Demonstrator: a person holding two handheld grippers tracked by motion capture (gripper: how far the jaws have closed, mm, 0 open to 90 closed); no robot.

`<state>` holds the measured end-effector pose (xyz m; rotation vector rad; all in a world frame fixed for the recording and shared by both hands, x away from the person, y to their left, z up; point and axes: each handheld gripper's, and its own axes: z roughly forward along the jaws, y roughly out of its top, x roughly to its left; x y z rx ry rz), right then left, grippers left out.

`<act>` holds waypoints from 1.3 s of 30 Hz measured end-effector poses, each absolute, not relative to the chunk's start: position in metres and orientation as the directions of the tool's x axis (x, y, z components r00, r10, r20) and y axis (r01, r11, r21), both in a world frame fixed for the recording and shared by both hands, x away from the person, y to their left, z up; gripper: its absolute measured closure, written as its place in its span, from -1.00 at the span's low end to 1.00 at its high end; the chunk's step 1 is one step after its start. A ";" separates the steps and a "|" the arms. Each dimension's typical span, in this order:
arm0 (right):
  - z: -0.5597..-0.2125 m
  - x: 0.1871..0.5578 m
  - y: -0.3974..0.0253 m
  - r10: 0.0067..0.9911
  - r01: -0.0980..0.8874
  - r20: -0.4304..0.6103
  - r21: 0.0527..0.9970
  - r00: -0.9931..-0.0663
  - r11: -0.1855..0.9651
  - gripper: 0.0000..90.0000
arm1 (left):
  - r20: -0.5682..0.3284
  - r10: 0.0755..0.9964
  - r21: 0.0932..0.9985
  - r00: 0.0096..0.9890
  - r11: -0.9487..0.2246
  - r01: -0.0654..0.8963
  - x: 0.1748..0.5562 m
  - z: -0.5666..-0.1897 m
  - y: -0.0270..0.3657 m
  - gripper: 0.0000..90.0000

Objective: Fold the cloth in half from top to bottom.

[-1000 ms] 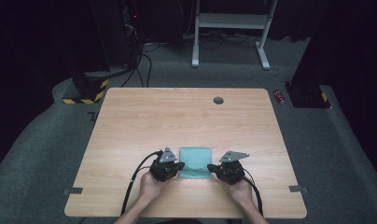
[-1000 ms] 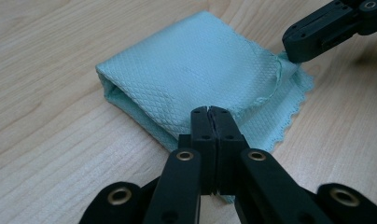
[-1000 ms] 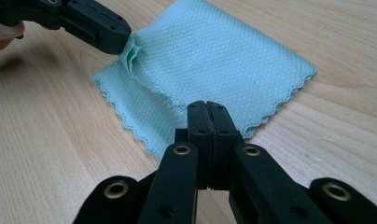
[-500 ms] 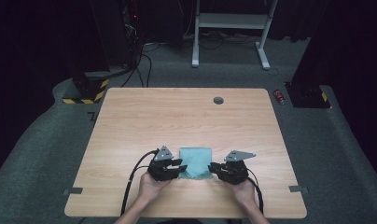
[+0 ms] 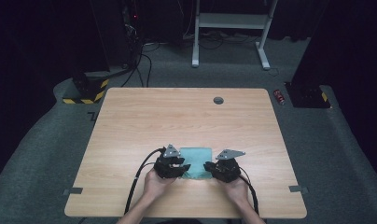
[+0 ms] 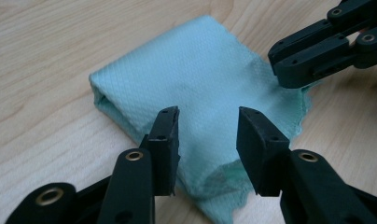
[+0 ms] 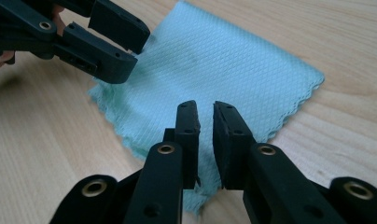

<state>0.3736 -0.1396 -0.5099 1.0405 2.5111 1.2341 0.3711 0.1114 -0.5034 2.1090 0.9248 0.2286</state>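
Observation:
A light teal cloth [image 5: 196,160] lies folded on the wooden table [image 5: 177,116], near its front edge. My left gripper [image 5: 181,166] is at the cloth's near left corner. In the left gripper view its jaws stand open [image 6: 207,128] over the cloth [image 6: 200,79], with a raised fold of fabric between them. My right gripper [image 5: 208,166] is at the near right corner. Its jaws [image 7: 205,122] are closed to a thin slit on the cloth's scalloped near edge [image 7: 233,65], where the fabric puckers. Each gripper shows in the other's view: the right gripper [image 6: 289,70] and the left gripper [image 7: 126,51].
A small dark round grommet [image 5: 218,100] sits in the table's far side. Cables [image 5: 135,186] trail from the grippers toward the front edge. Beyond the table are a grey floor, a white desk frame [image 5: 228,28] and a striped base [image 5: 84,95].
Both grippers have stayed at the cloth's near edge, with only slight shifts. The cloth has not moved.

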 end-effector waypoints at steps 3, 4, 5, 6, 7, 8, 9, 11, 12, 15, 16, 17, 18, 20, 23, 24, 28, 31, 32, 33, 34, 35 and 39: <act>-0.514 0.366 -0.143 0.638 0.522 0.155 0.731 -0.754 0.440 0.74 | -0.141 0.678 0.732 0.721 -0.419 0.537 0.366 -0.505 0.115 0.27; -0.515 0.364 -0.143 0.636 0.520 0.152 0.729 -0.757 0.444 0.73 | -0.140 0.678 0.731 0.722 -0.421 0.537 0.365 -0.506 0.116 0.26; -0.516 0.362 -0.144 0.636 0.517 0.145 0.728 -0.758 0.450 0.72 | -0.130 0.680 0.725 0.722 -0.431 0.537 0.362 -0.507 0.117 0.26; -0.516 0.362 -0.144 0.636 0.517 0.145 0.728 -0.758 0.450 0.72 | -0.130 0.680 0.725 0.722 -0.431 0.537 0.362 -0.507 0.117 0.26; -0.519 0.360 -0.145 0.633 0.513 0.136 0.724 -0.762 0.461 0.71 | -0.109 0.680 0.715 0.725 -0.453 0.533 0.359 -0.510 0.119 0.25; -0.519 0.360 -0.145 0.633 0.513 0.136 0.724 -0.762 0.461 0.71 | -0.109 0.680 0.715 0.725 -0.453 0.533 0.359 -0.510 0.119 0.25; -0.520 0.357 -0.146 0.635 0.511 0.133 0.726 -0.761 0.460 0.69 | -0.109 0.681 0.710 0.724 -0.456 0.536 0.358 -0.512 0.120 0.25; -0.520 0.356 -0.146 0.635 0.507 0.129 0.728 -0.762 0.461 0.68 | -0.097 0.683 0.699 0.724 -0.470 0.538 0.355 -0.515 0.121 0.23; -0.520 0.356 -0.146 0.633 0.503 0.124 0.729 -0.764 0.464 0.67 | -0.085 0.683 0.702 0.726 -0.476 0.530 0.353 -0.516 0.122 0.23; -0.519 0.354 -0.144 0.634 0.496 0.109 0.727 -0.766 0.475 0.60 | -0.067 0.686 0.694 0.725 -0.490 0.528 0.348 -0.514 0.127 0.16; -0.519 0.354 -0.144 0.633 0.494 0.108 0.728 -0.767 0.474 0.60 | -0.071 0.686 0.696 0.724 -0.486 0.529 0.347 -0.513 0.128 0.13; -0.518 0.355 -0.144 0.633 0.492 0.108 0.732 -0.767 0.472 0.60 | -0.071 0.686 0.696 0.724 -0.486 0.529 0.347 -0.513 0.128 0.12; -0.518 0.355 -0.144 0.633 0.492 0.108 0.732 -0.767 0.472 0.60 | -0.089 0.685 0.706 0.723 -0.468 0.531 0.347 -0.511 0.130 0.12; -0.515 0.357 -0.145 0.638 0.500 0.126 0.741 -0.760 0.449 0.66 | -0.113 0.691 0.728 0.714 -0.432 0.532 0.349 -0.506 0.132 0.10; -0.512 0.364 -0.143 0.641 0.500 0.134 0.751 -0.755 0.432 0.77 | -0.086 0.686 0.748 0.722 -0.435 0.502 0.357 -0.497 0.124 0.10; -0.512 0.369 -0.141 0.646 0.503 0.136 0.751 -0.751 0.427 0.85 | -0.084 0.684 0.752 0.725 -0.433 0.496 0.361 -0.496 0.119 0.10; -0.516 0.378 -0.139 0.659 0.514 0.138 0.747 -0.740 0.421 0.92 | -0.071 0.682 0.724 0.728 -0.467 0.507 0.378 -0.504 0.097 0.11; -0.517 0.380 -0.139 0.662 0.526 0.144 0.738 -0.735 0.424 0.94 | -0.048 0.688 0.691 0.725 -0.501 0.521 0.381 -0.511 0.095 0.11; -0.518 0.381 -0.139 0.663 0.524 0.138 0.735 -0.736 0.430 0.94 | -0.051 0.691 0.686 0.721 -0.501 0.528 0.381 -0.512 0.096 0.11; -0.517 0.381 -0.139 0.662 0.521 0.132 0.735 -0.738 0.434 0.94 | -0.060 0.695 0.692 0.717 -0.489 0.531 0.381 -0.512 0.098 0.12; -0.516 0.382 -0.140 0.665 0.521 0.132 0.737 -0.736 0.430 0.94 | -0.065 0.699 0.698 0.712 -0.479 0.533 0.382 -0.510 0.100 0.12; -0.514 0.383 -0.140 0.666 0.519 0.132 0.743 -0.734 0.424 0.94 | -0.059 0.698 0.707 0.714 -0.476 0.523 0.382 -0.508 0.102 0.12; -0.508 0.395 -0.137 0.683 0.520 0.138 0.759 -0.717 0.392 0.95 | -0.071 0.714 0.732 0.697 -0.438 0.522 0.393 -0.501 0.104 0.11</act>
